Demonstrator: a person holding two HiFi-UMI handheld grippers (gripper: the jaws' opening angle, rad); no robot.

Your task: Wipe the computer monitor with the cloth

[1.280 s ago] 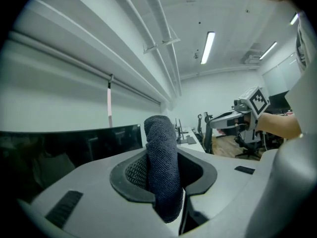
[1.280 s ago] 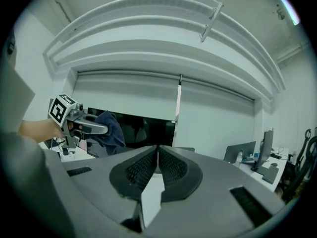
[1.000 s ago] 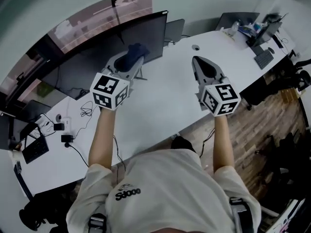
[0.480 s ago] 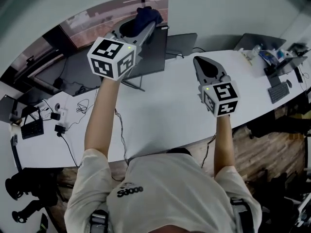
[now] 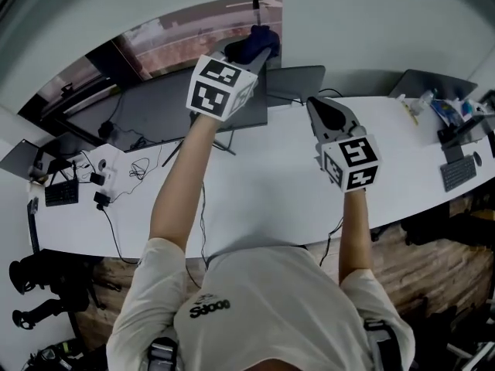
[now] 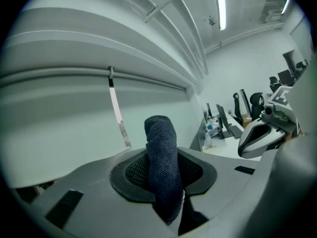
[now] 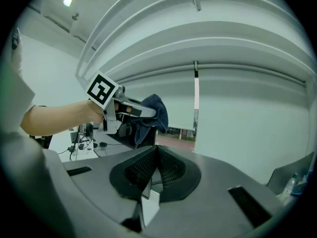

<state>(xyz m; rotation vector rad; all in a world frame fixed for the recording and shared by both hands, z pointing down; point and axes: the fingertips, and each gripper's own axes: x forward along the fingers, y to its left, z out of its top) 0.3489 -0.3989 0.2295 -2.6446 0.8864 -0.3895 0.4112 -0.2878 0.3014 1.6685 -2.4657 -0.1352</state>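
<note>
With our left tongs (image 5: 261, 49) clamped on the cloth (image 6: 161, 152) above the monitor (image 5: 162, 103) at the desk's (image 5: 255, 184) far edge (right tongs (image 7: 156, 155) closed, empty), pressing hard up there could tip it backward.

The cloth (image 6: 161, 167) is seen in dark blue, the monitor (image 5: 155, 103) in black, the desk (image 5: 263, 199) in white, and the shirt (image 5: 271, 308) in pale grey.
</note>
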